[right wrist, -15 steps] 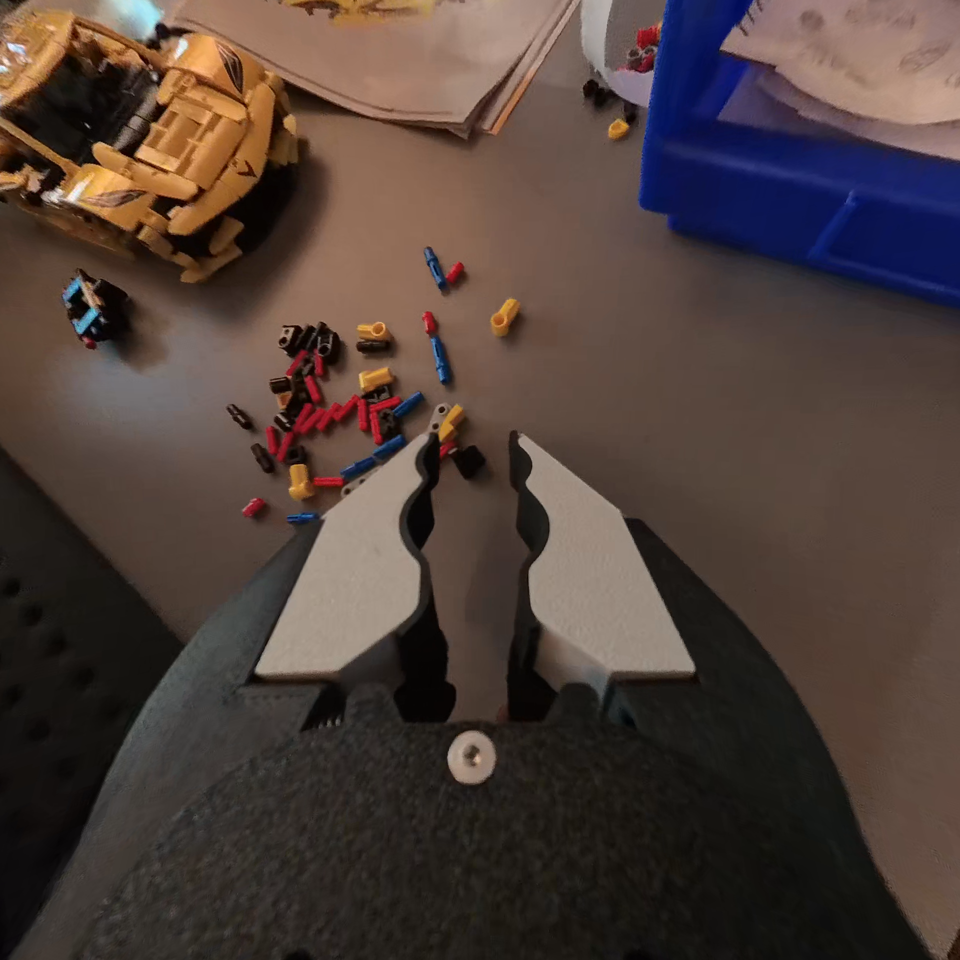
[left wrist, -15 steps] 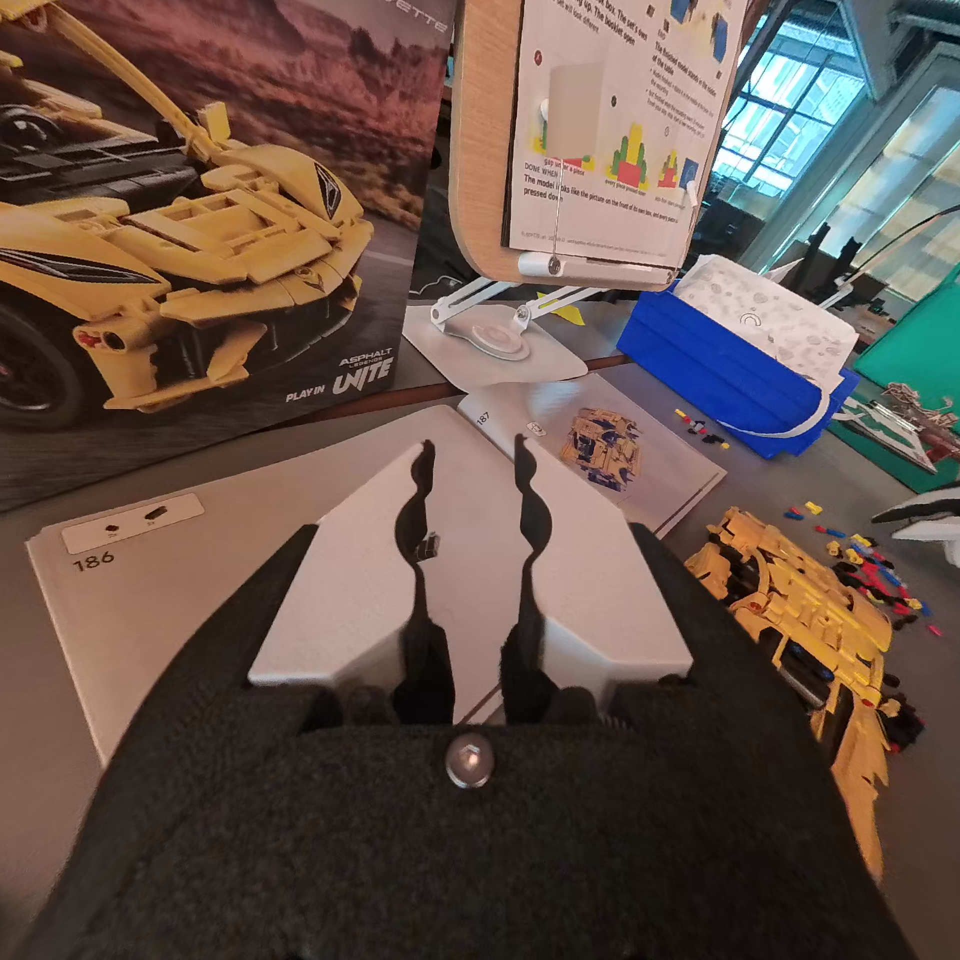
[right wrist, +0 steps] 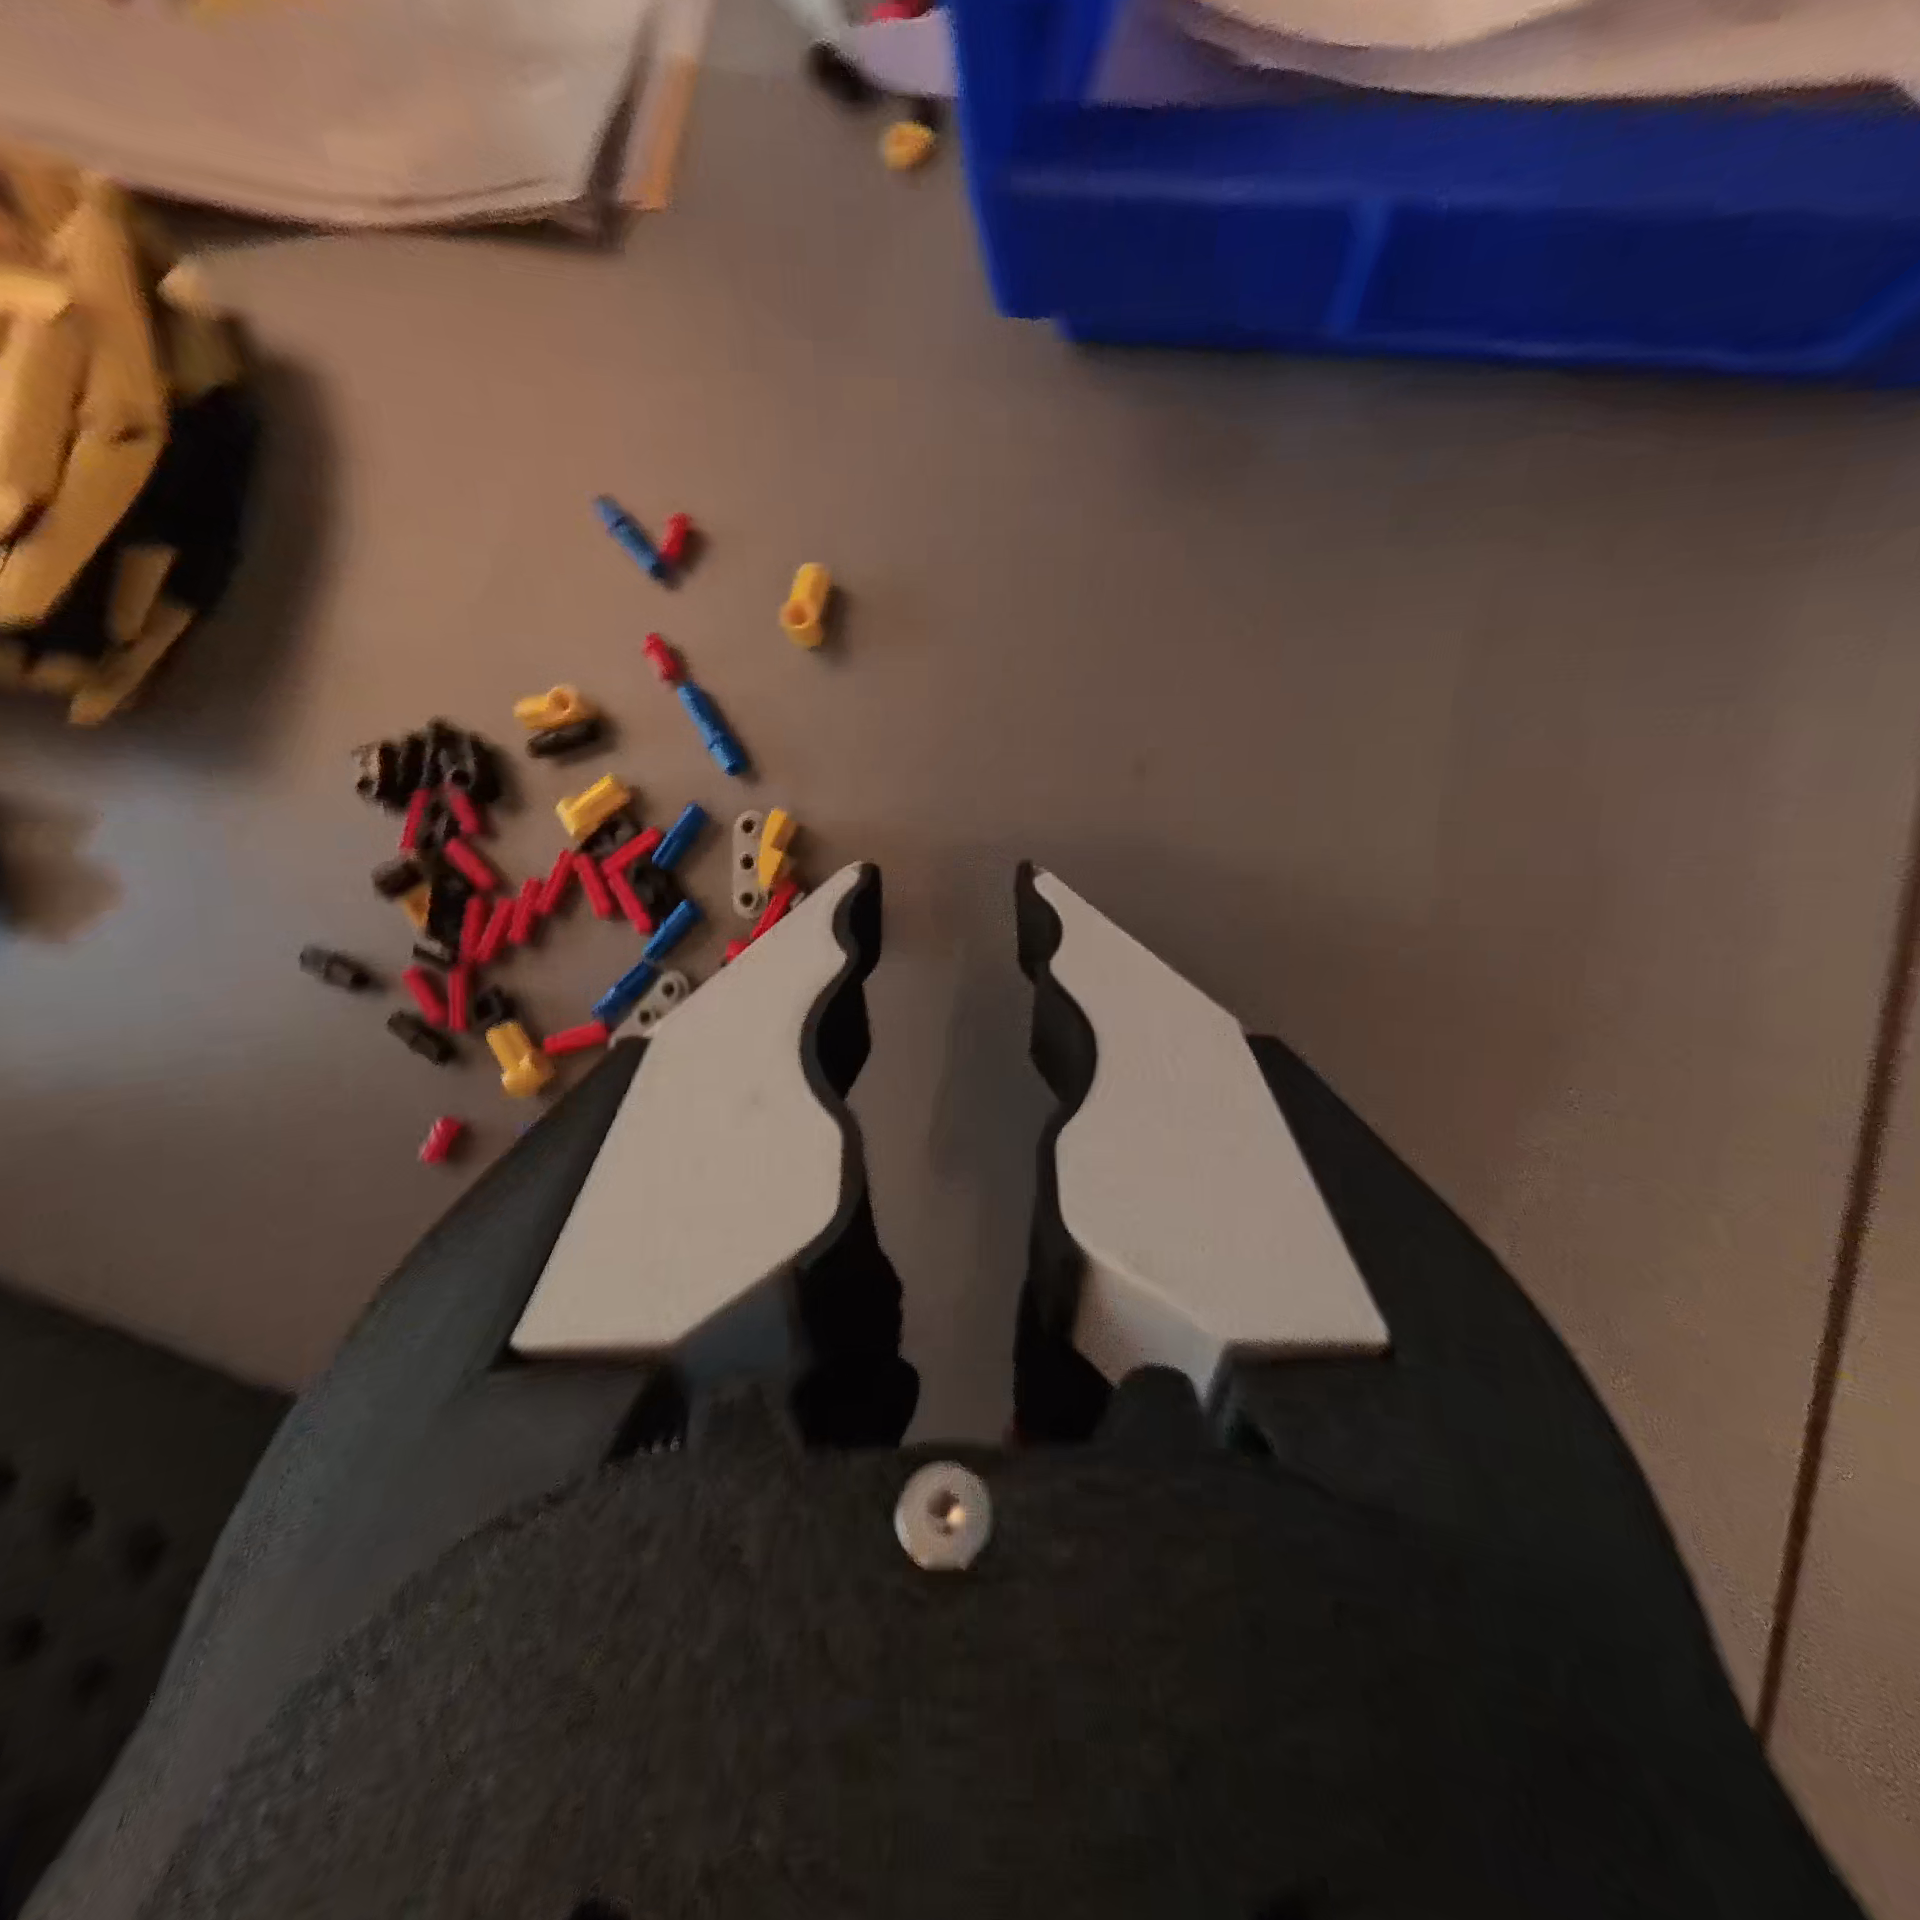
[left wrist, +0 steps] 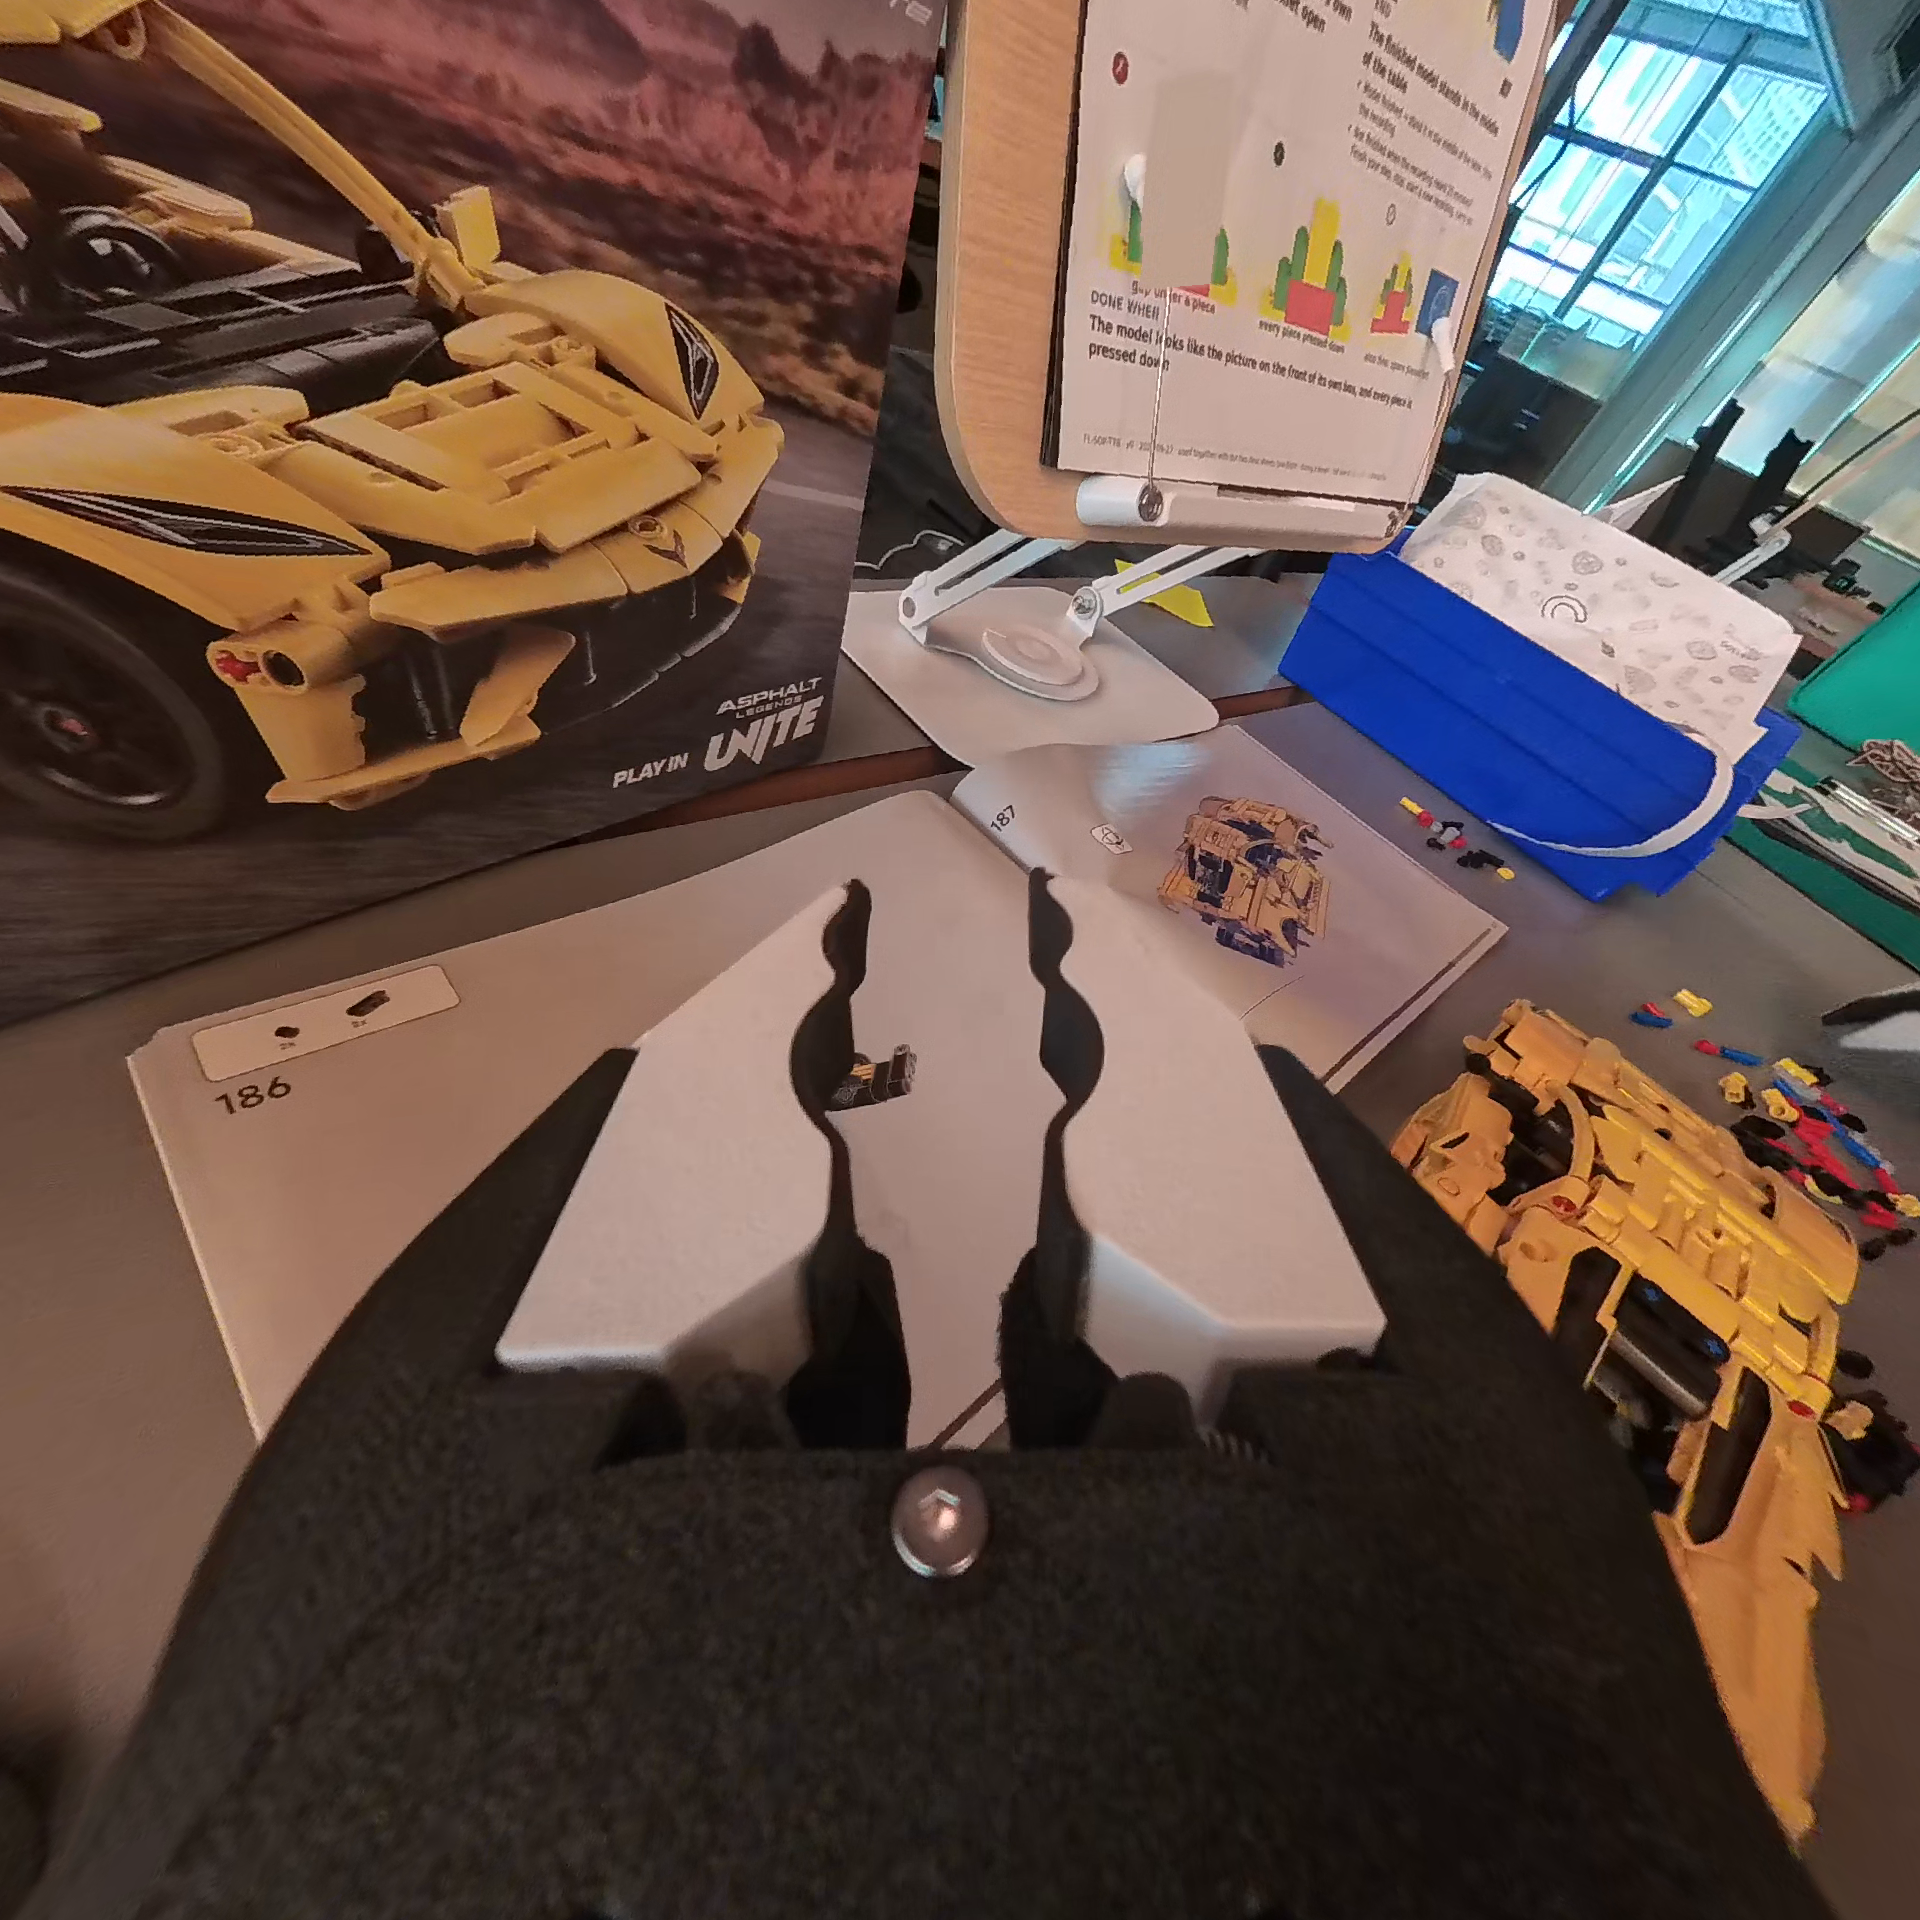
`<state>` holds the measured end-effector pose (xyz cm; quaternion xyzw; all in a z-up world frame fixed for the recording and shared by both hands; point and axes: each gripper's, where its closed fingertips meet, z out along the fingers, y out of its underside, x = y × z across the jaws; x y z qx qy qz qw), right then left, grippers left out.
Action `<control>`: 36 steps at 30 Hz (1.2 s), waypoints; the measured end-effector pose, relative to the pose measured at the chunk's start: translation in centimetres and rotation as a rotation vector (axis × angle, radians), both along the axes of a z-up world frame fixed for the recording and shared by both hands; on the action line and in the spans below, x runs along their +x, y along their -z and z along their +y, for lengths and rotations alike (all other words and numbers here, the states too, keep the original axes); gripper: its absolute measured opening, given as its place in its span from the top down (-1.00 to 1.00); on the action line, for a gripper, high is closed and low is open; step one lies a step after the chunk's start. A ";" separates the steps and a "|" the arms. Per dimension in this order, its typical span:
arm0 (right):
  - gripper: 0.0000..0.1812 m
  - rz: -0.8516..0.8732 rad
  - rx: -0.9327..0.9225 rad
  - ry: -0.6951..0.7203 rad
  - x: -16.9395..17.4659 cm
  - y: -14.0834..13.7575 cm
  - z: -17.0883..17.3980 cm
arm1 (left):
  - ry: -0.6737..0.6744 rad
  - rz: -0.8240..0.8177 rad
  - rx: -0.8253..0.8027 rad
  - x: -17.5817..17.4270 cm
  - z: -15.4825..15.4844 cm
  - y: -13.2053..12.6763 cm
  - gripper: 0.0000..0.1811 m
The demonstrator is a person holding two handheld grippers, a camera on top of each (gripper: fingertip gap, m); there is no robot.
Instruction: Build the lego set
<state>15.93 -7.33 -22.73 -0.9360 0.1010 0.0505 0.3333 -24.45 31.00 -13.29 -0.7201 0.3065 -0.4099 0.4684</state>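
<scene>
— Where does the right gripper (right wrist: 948, 883) sit?
— Above the grey table (right wrist: 1351, 727), its jaws apart with nothing between them.
— And the loose pieces (right wrist: 540, 883)?
— Scattered just left of its tips; the blue bin (right wrist: 1455, 239) stands beyond, the yellow car (right wrist: 83, 457) far left, blurred.

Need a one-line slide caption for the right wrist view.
Open right gripper hovers over grey table beside scattered small Lego pins, blue bin ahead.

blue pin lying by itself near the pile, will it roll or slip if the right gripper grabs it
The blue pin looks round and slim, so a sideways nudge would probably roll it on the smooth table. Lying flat, it may slip between the right gripper's wavy fingers.
</scene>
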 end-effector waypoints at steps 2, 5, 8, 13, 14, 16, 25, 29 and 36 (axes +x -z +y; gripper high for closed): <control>0.71 0.029 -0.024 0.163 -0.2 -0.7 -0.3 | -0.002 0.006 0.000 0.0 0.1 0.1 0.66; 0.57 0.049 -0.130 0.257 -1.3 -0.6 -0.8 | 0.003 -0.001 -0.008 0.1 0.0 0.1 0.66; 0.64 0.074 -0.174 0.284 -1.8 -0.3 -0.2 | 0.011 -0.006 -0.008 0.3 -0.2 0.0 0.66; 0.65 0.117 -0.278 0.291 -2.1 1.3 -0.1 | 0.002 0.003 0.004 -0.2 -0.1 -0.2 0.66; 0.64 0.129 -0.296 0.285 -2.3 1.6 -0.2 | -0.001 0.003 0.002 -0.3 0.0 -0.2 0.66; 0.69 0.126 -0.282 0.289 -2.1 1.4 0.1 | -0.008 0.001 -0.003 -0.5 0.2 -0.2 0.66; 0.79 0.052 -0.347 0.271 -2.0 1.8 -0.1 | -0.011 0.000 -0.010 -0.7 0.2 -0.2 0.66; 0.92 -0.008 -0.370 0.229 -2.0 1.8 -0.1 | -0.013 0.004 -0.013 -0.7 0.3 -0.1 0.66; 0.93 -0.244 -0.131 -0.136 -4.8 -3.2 2.8 | -0.014 0.003 -0.013 -0.7 0.3 0.0 0.66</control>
